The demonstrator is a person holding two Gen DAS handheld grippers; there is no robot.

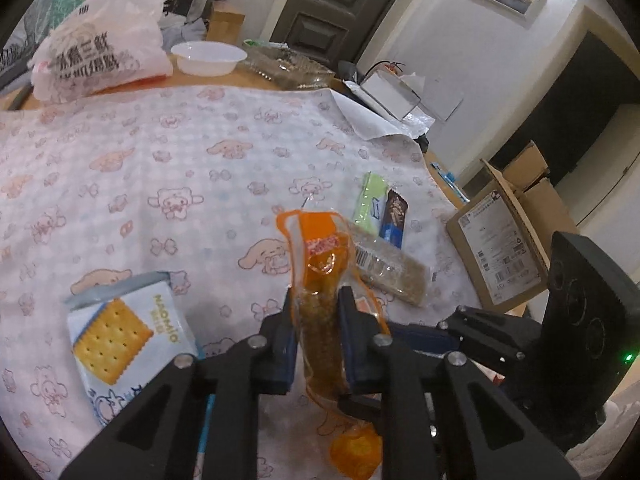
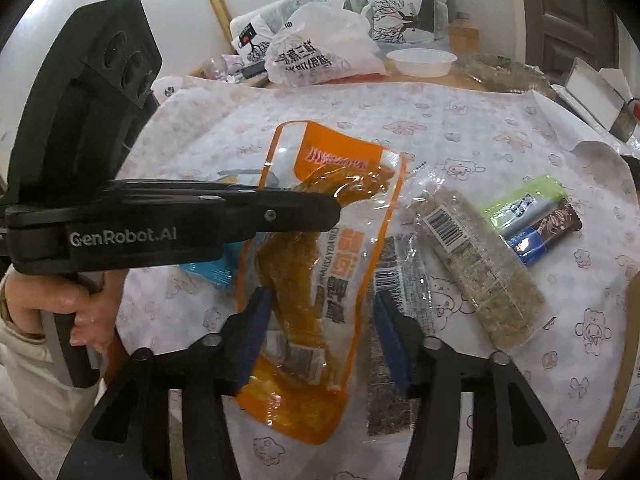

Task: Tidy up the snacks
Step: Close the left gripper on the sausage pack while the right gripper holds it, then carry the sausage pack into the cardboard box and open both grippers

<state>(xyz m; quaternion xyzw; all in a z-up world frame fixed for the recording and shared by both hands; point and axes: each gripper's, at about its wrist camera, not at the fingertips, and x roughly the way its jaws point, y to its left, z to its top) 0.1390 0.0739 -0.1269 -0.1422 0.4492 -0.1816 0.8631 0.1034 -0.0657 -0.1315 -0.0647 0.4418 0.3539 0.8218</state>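
Observation:
My left gripper (image 1: 318, 312) is shut on an orange-and-clear snack pouch (image 1: 320, 276) and holds it edge-on above the cartoon-print tablecloth (image 1: 160, 168). In the right wrist view the same pouch (image 2: 320, 280) hangs between the spread fingers of my right gripper (image 2: 320, 312), which is open; the left gripper (image 2: 280, 212) crosses in from the left. A grain bar (image 1: 390, 268) (image 2: 484, 280), a green packet (image 1: 370, 202) (image 2: 520, 200) and a dark chocolate bar (image 1: 394, 218) (image 2: 548, 228) lie together at the right. A seaweed packet (image 2: 390, 340) lies under the pouch. A cracker pack (image 1: 120, 336) lies left.
A white printed plastic bag (image 1: 96, 48) (image 2: 320, 52), a white bowl (image 1: 210, 56) (image 2: 422, 60) and a clear tray (image 1: 288, 66) sit at the table's far edge. Cardboard boxes (image 1: 504, 240) stand on the floor past the right edge. A foil box (image 2: 596, 96) sits far right.

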